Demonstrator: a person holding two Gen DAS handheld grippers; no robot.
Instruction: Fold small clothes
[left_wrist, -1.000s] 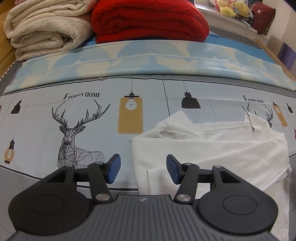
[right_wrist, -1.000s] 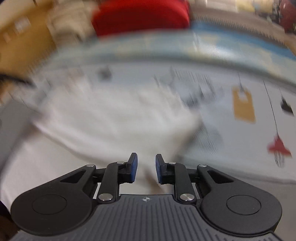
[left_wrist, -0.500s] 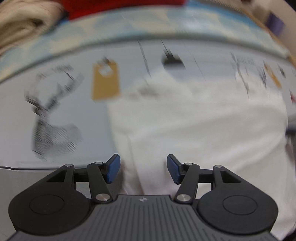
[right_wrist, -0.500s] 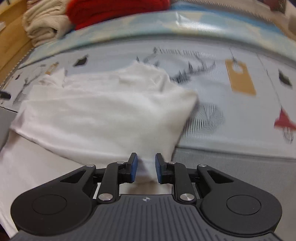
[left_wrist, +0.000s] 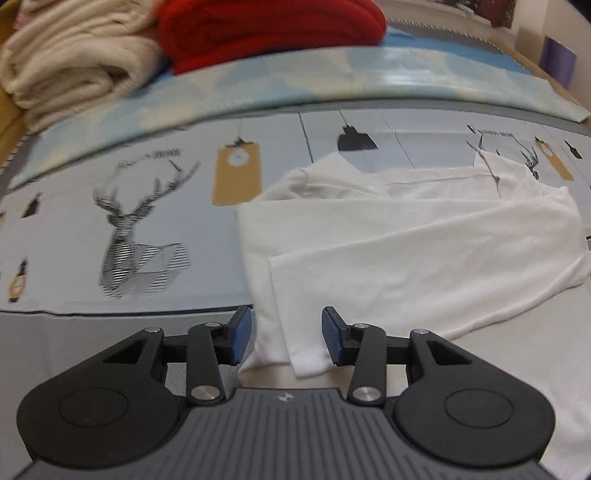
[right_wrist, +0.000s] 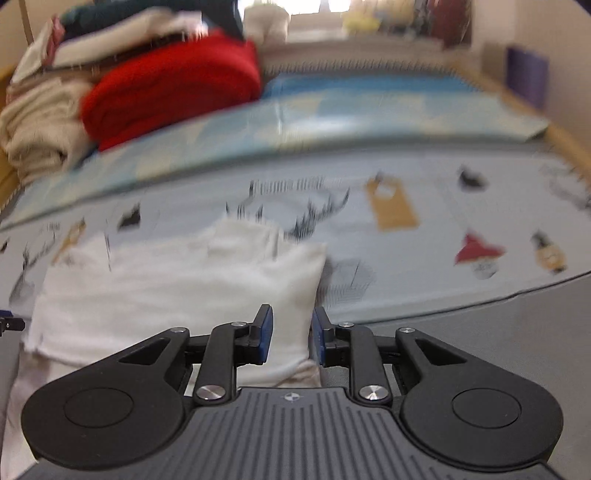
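The white garment (left_wrist: 424, 251) lay spread on the bed, on a pale sheet (left_wrist: 66, 229) printed with deer heads and hanging lamps. It had been partly folded: one layer lay doubled across the body, and its near edge reached down toward the camera. A printed deer (left_wrist: 136, 236) on the sheet served as a marker, and the garment lay just beside it, on the side away from the stacked bedding's cream end.

The left tongs (left_wrist: 286, 338) hung over the garment's near corner. Their jaws had just been closing, yet a clear gap stood between the blue pads (left_wrist: 240, 332), with the folded corner lying between and below them; the pads did not press on the cloth.

The right tongs (right_wrist: 291, 334) were over the opposite near corner of the garment (right_wrist: 177, 288). Their jaws stood narrow and had just been opening a little; white cloth filled the gap, though the blur left it unclear whether the pads gripped it.

Beyond the deer, at the back of the bed, a folded red blanket (left_wrist: 273, 29) sat beside a cream blanket (left_wrist: 70, 62).
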